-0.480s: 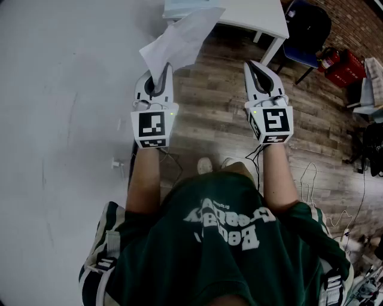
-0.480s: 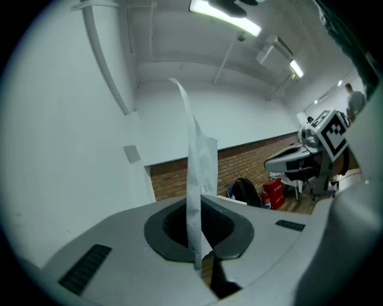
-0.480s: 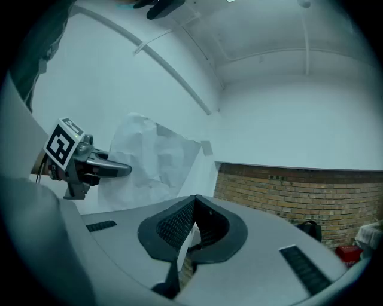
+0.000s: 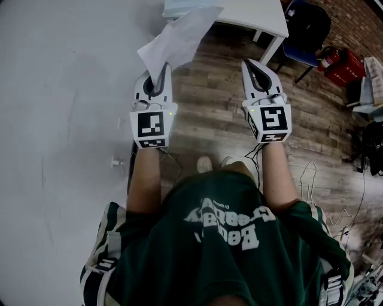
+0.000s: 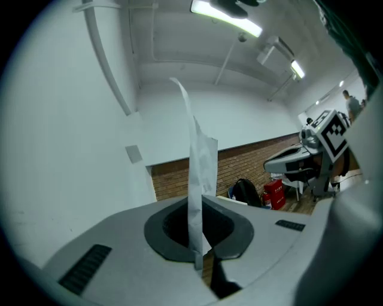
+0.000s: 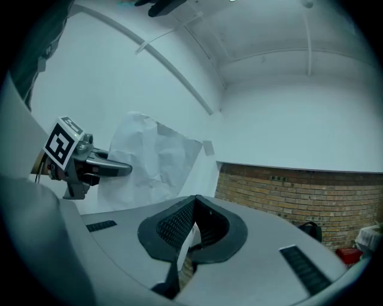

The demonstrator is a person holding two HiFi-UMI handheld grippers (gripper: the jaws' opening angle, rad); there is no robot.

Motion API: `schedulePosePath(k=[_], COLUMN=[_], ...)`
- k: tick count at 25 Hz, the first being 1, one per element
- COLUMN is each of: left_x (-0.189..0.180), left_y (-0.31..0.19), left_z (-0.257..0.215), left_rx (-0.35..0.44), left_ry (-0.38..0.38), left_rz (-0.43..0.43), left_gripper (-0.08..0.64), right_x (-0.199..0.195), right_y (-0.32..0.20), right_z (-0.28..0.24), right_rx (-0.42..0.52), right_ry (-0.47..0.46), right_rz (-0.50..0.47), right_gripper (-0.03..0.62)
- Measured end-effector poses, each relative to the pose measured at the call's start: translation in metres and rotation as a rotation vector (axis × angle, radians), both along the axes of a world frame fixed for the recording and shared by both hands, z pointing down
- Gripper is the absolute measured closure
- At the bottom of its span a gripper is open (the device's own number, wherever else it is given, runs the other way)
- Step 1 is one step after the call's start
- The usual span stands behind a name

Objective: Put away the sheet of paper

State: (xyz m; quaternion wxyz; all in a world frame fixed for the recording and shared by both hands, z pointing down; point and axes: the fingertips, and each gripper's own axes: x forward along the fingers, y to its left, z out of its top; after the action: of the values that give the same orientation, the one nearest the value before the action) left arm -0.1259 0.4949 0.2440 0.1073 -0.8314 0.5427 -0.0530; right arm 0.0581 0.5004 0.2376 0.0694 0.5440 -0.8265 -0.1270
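A crumpled white sheet of paper (image 4: pixel 176 39) sticks out forward from my left gripper (image 4: pixel 163 70), which is shut on its lower corner and held level close to the white wall. In the left gripper view the sheet of paper (image 5: pixel 200 161) stands edge-on between the pressed jaws of the left gripper (image 5: pixel 200 206). My right gripper (image 4: pixel 250 64) is held level beside it, about a hand's width to the right, shut with nothing in it. From the right gripper (image 6: pixel 194 203) view, the paper (image 6: pixel 149 164) and the left gripper (image 6: pixel 90 164) show at the left.
A white wall (image 4: pixel 60 89) fills the left side. Ahead stands a white table (image 4: pixel 257 18), with a dark blue chair (image 4: pixel 308 30) and red fire extinguishers (image 4: pixel 344 63) to its right. Below is wooden floor (image 4: pixel 209 113), with cables (image 4: pixel 311 179) by the person's feet.
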Motion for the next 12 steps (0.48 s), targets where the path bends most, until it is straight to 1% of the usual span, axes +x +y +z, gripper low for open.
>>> schedulePosePath(k=[6, 10, 12], left_x=[-0.007, -0.013, -0.017], left_y=[0.004, 0.005, 0.006], left_z=[0.0, 0.002, 0.007], left_rx=[0.0, -0.004, -0.008], left_ry=[-0.007, -0.013, -0.014], left_rz=[-0.013, -0.014, -0.013], left_gripper=[0.558, 0.558, 0.558], right_x=[-0.005, -0.014, -0.018], right_y=[0.003, 0.008, 0.011], right_z=[0.0, 0.001, 0.005], right_rx=[-0.012, -0.009, -0.008], right_ry=[-0.023, -0.052, -0.048], right_rz=[-0.031, -0.071, -0.072], right_gripper=[0.598, 0.598, 0.598])
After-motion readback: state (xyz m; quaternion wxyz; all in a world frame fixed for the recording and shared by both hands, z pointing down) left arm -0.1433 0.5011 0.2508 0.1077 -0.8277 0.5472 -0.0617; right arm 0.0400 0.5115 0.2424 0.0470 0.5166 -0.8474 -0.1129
